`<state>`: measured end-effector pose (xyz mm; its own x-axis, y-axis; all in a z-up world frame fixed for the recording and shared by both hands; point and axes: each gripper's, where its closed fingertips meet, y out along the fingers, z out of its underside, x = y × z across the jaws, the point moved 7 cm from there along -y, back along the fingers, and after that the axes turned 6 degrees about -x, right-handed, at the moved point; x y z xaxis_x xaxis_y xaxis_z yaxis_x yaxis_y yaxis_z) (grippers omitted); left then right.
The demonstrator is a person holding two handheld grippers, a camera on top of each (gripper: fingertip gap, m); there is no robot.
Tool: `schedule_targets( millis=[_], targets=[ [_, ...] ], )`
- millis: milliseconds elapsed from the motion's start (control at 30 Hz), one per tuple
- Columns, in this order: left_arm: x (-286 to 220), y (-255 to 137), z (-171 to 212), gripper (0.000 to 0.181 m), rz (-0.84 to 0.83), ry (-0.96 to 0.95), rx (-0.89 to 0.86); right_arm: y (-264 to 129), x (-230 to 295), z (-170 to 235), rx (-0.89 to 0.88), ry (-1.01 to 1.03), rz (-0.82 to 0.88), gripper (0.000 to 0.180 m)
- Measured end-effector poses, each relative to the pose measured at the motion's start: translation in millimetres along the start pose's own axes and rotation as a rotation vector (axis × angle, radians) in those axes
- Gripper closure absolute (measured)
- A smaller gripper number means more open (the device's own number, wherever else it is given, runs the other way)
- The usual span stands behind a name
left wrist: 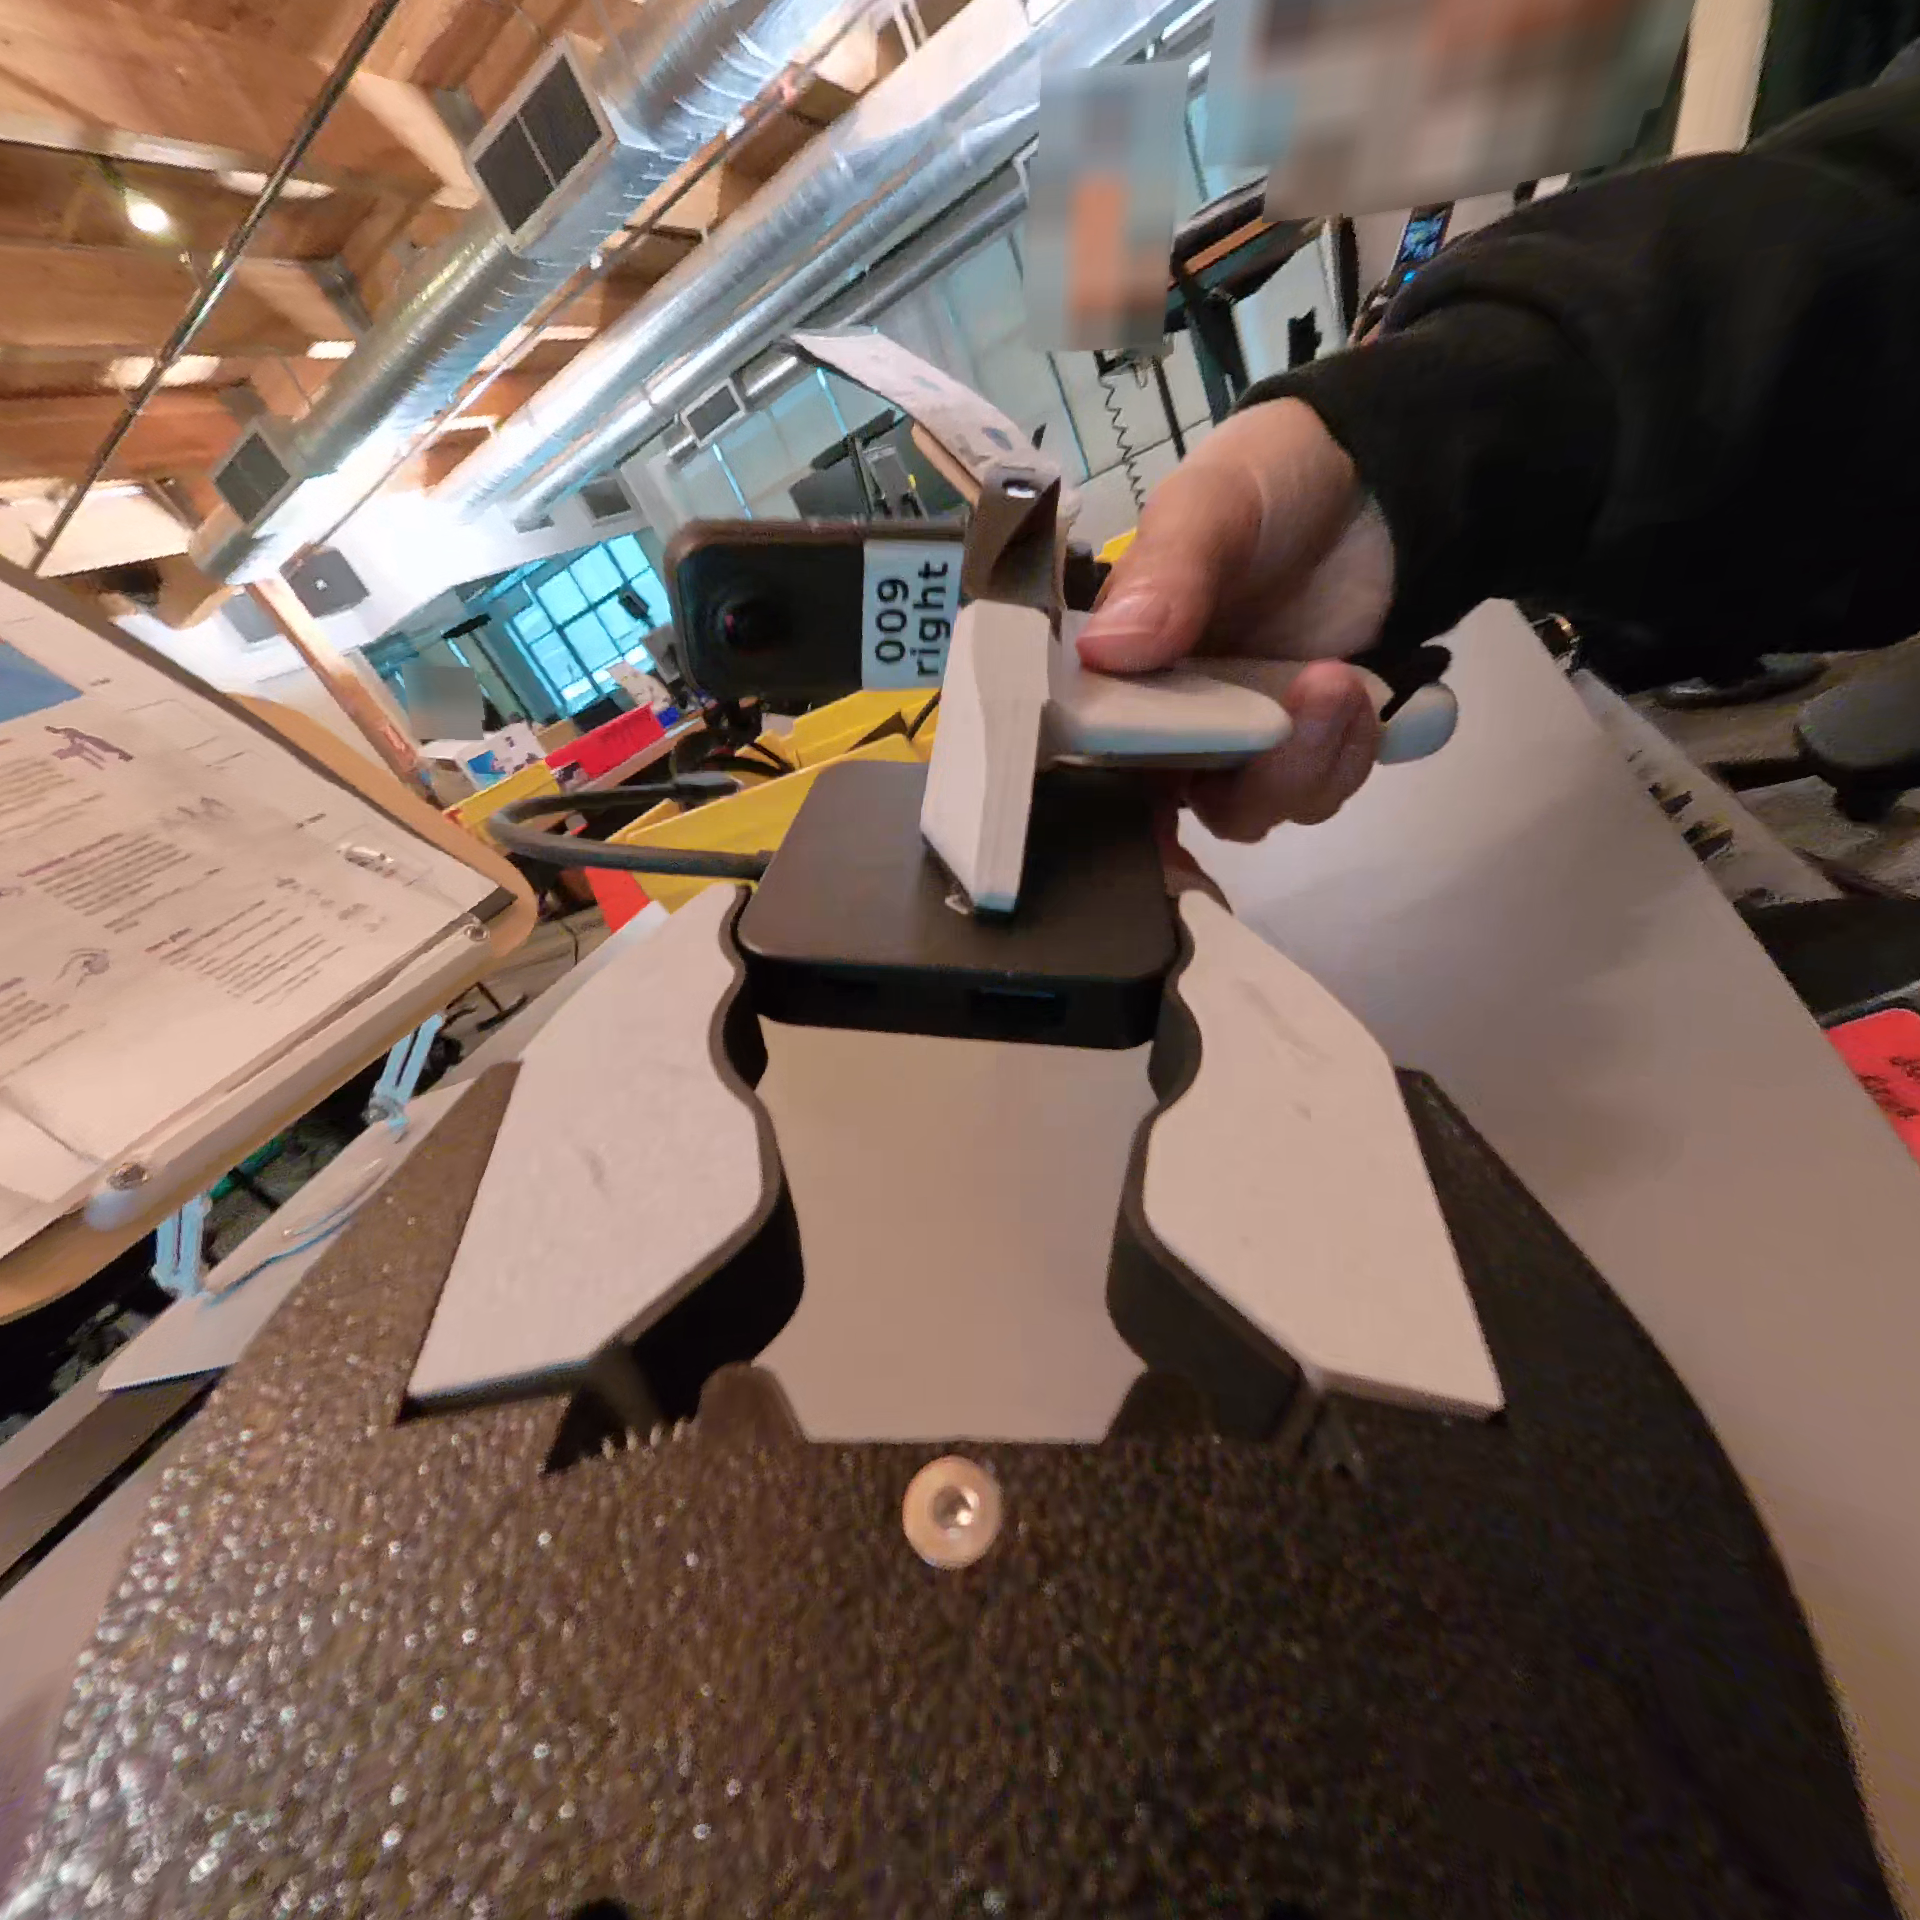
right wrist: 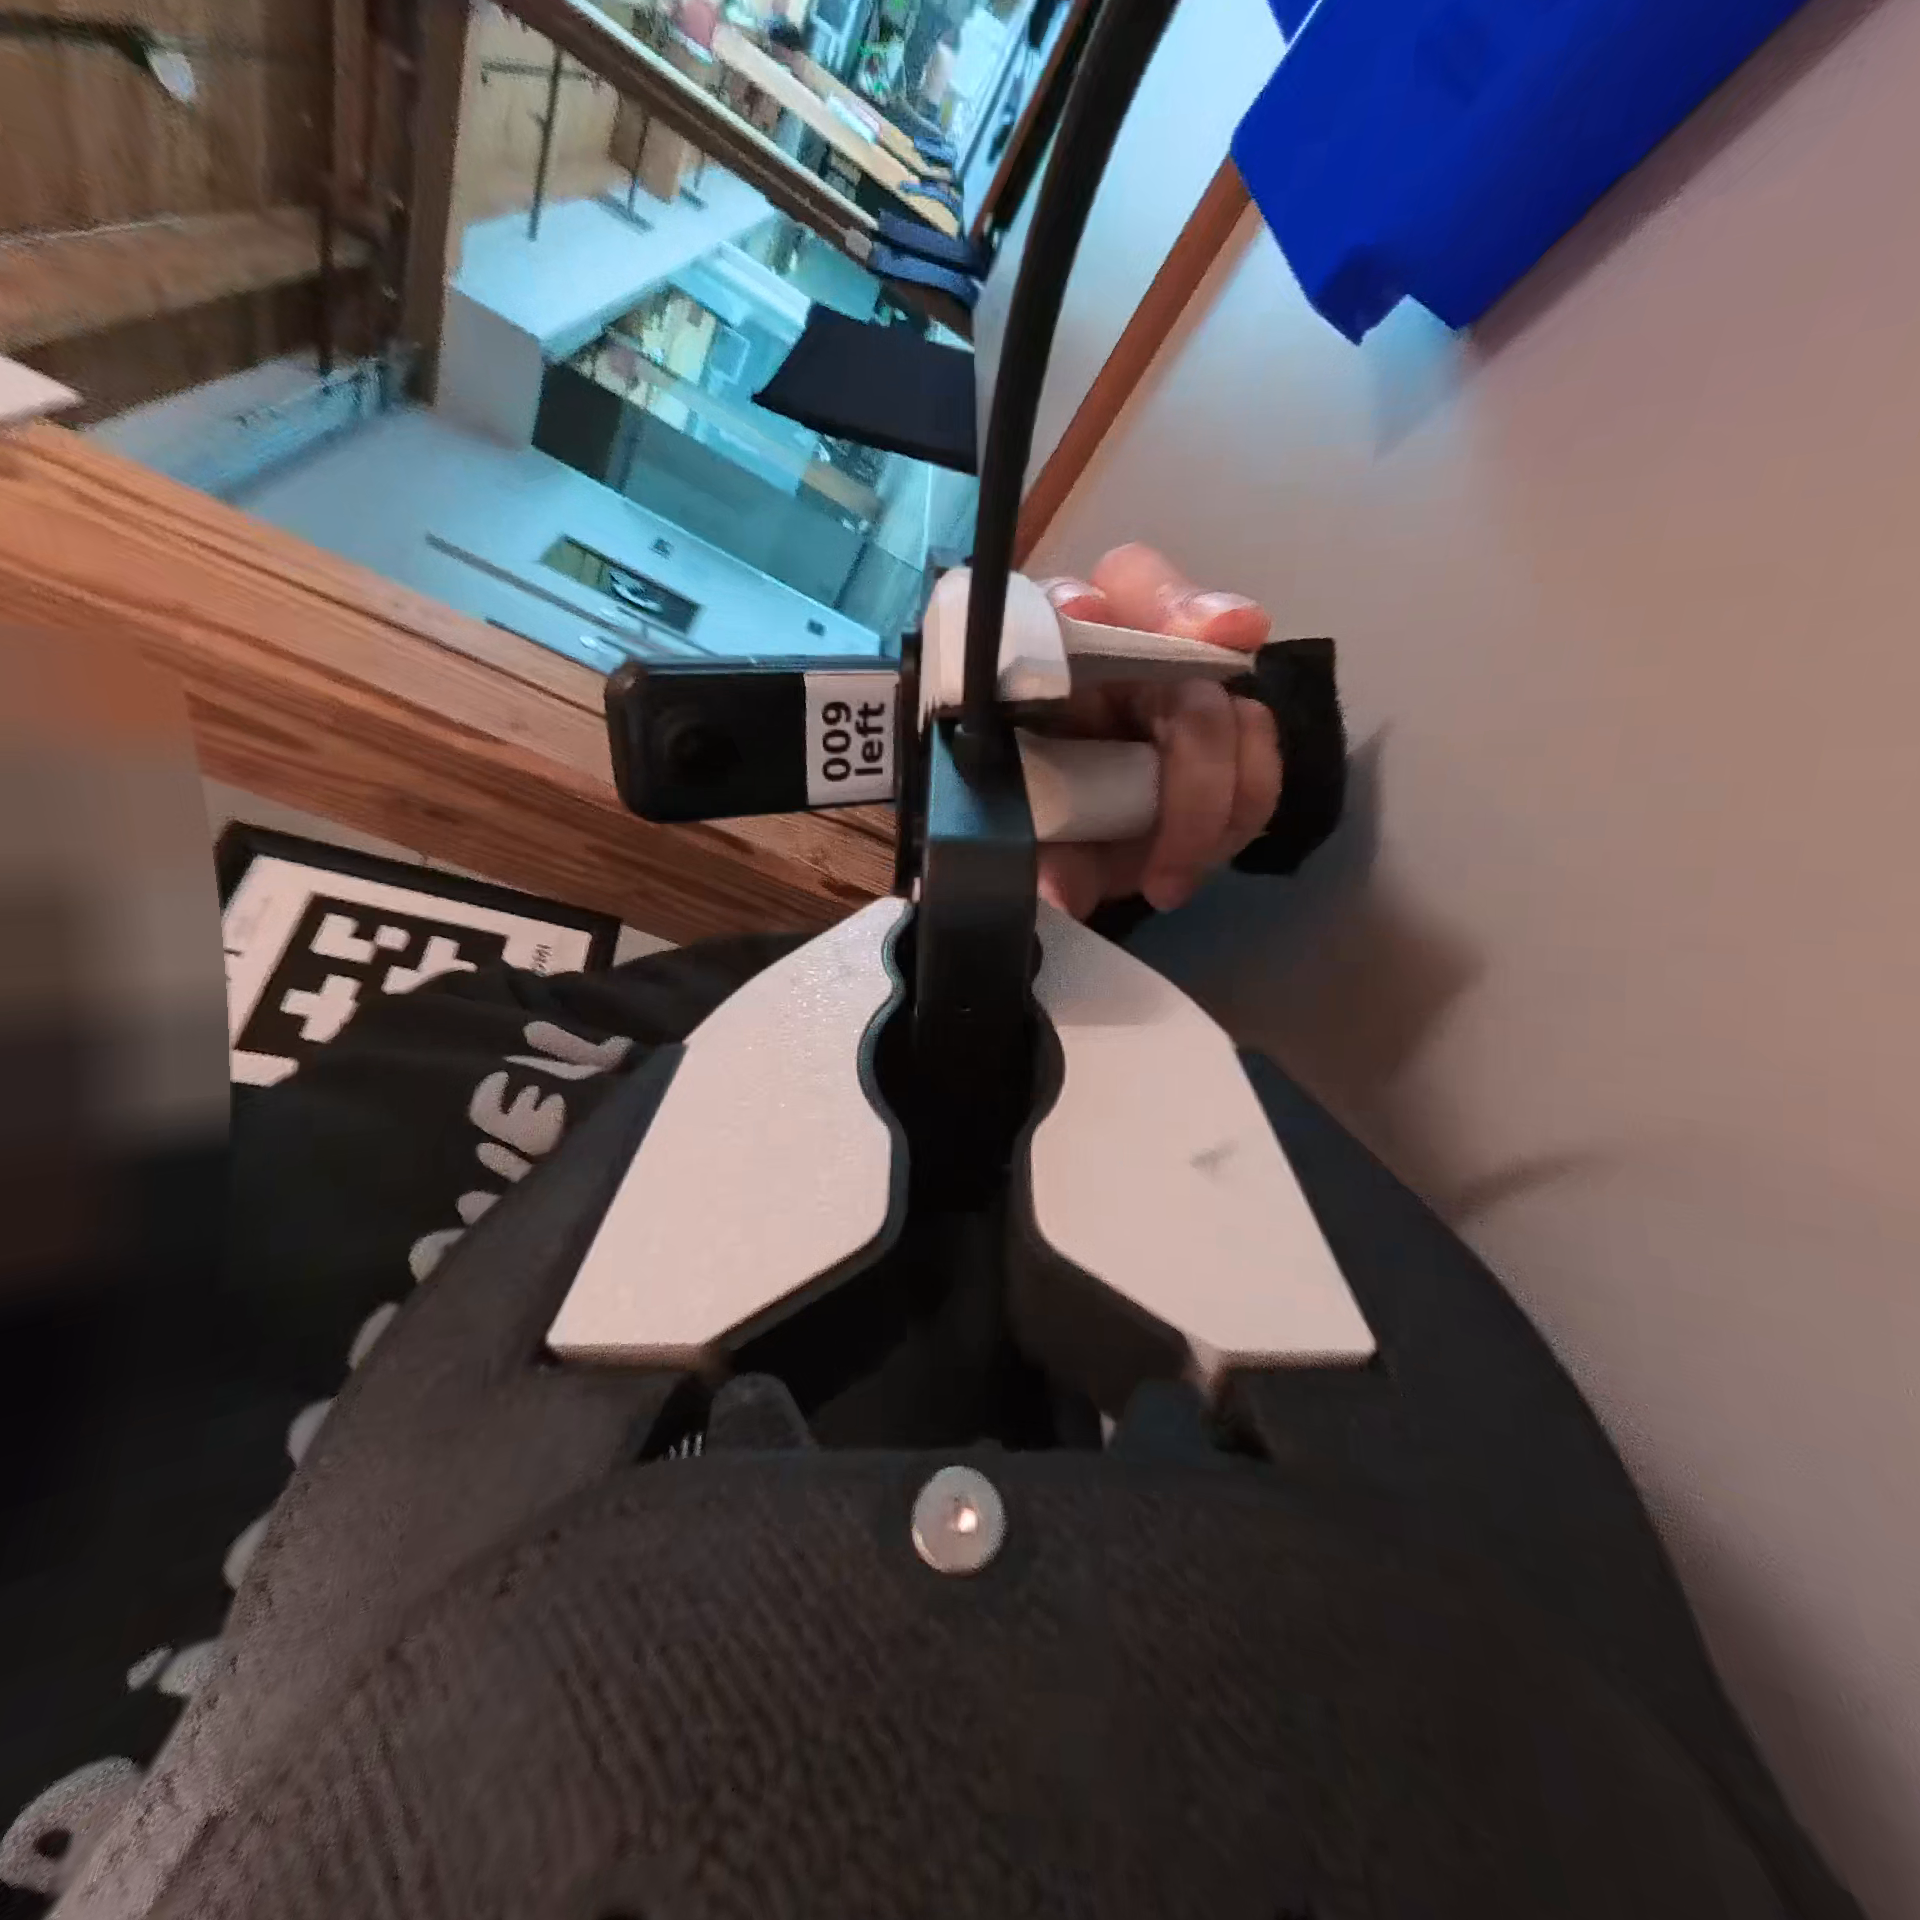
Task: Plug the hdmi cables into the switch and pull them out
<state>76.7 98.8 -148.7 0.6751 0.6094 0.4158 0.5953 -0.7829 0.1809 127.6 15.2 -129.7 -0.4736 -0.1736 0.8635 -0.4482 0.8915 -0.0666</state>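
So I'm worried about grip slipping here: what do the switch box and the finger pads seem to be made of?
The switch looks like matte black plastic: smooth, rounded corners, only a soft sheen. The pads of the left tool look like pale grey foam or rubber, going by their fine grainy, scuffed, unreflective surface; which one, I can't tell.

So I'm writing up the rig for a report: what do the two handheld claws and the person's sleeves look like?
Each claw, left and right, has two pale grey, wavy-edged fingers on a black textured body with a silver screw. Each carries a black camera with a white label, plus a pale grey handle. The sleeves are black.
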Motion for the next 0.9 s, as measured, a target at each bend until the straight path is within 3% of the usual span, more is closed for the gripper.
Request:
schedule_targets(
  millis=[133, 233, 300, 400, 467, 667, 900],
  targets=[
    [-2.6, 4.9, 3.8, 0.104, -0.046, -0.030, 0.024, -17.4, -1.7, -9.7, 0.068, -0.139, 0.162, 0.165],
    [-3.7, 2.5, 1.4, 0.100, -0.012, -0.104, -0.012, -65.2, 3.8, -45.6, 0.029, -0.322, 0.360, 0.165],
    [-0.6, 0.8, 2.9, 0.102, -0.027, -0.134, -0.006, -115.9, 6.2, -80.8, -0.010, -0.457, 0.588, 0.165],
    [1.0, -0.5, 7.0, 0.109, -0.036, -0.147, 0.000, -210.8, -4.6, -132.1, 0.086, -0.664, 1.113, 0.165],
    [2.0, -0.6, 8.1, 0.111, -0.044, -0.157, 0.003, -266.6, -16.8, -152.1, 0.214, -0.623, 1.357, 0.165],
    [3.8, -2.0, 7.9, 0.117, -0.053, -0.172, -0.009, -348.2, -55.3, -176.1, 0.610, -0.507, 1.568, 0.166],
    [11.3, -8.9, 6.6, 0.123, -0.083, -0.233, -0.069, -371.5, -94.4, -194.0, 0.866, -0.513, 1.619, 0.166]
  ],
)
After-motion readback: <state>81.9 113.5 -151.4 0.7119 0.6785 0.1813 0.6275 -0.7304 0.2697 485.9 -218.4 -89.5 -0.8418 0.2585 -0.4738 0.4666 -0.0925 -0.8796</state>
